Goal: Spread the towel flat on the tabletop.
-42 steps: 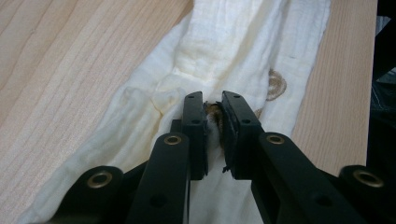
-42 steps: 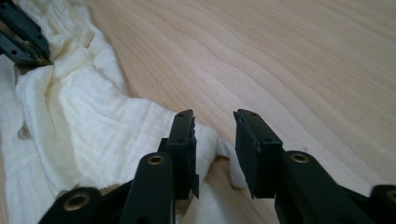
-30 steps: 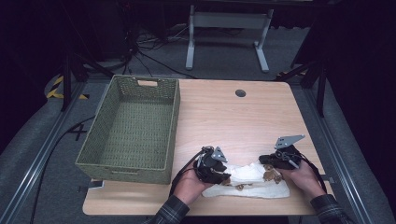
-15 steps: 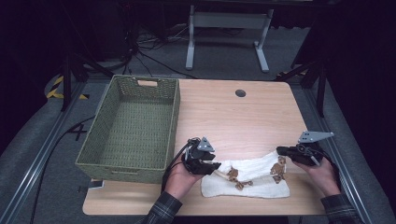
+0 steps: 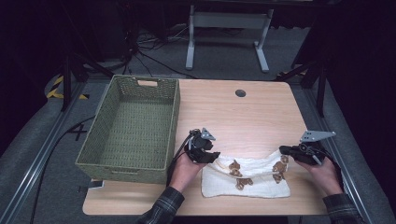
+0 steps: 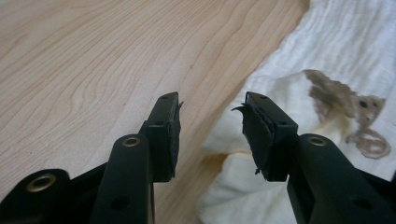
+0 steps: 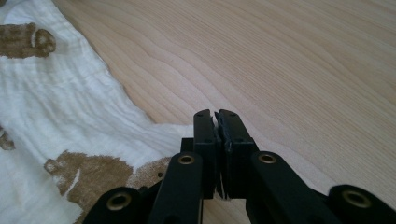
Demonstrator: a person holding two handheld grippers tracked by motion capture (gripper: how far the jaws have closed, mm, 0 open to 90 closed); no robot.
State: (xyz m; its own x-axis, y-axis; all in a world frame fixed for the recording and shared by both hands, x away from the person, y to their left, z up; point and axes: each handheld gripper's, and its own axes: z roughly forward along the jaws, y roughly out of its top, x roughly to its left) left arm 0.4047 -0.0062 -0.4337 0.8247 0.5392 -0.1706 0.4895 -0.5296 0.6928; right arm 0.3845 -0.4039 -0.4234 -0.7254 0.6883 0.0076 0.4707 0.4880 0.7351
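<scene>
Your left gripper (image 6: 210, 133) jaws have just been opening, nothing between them, the cloth (image 5: 254, 179) edge just beside; your right gripper (image 7: 217, 140) is clenched on the cloth's far corner. Cloth lies spread but rumpled on the table (image 5: 243, 116), near the basket (image 5: 130, 130). Folding looks barely begun; basket empty.

The surface (image 5: 252, 116) is a light wood-grain top with rounded corners and a dark round grommet hole (image 5: 240, 93) near its far edge. A green woven basket (image 5: 133, 126) stands on its left part. A white cloth with brown bear prints (image 5: 247, 175) lies rumpled near the front edge, well right of the basket.
</scene>
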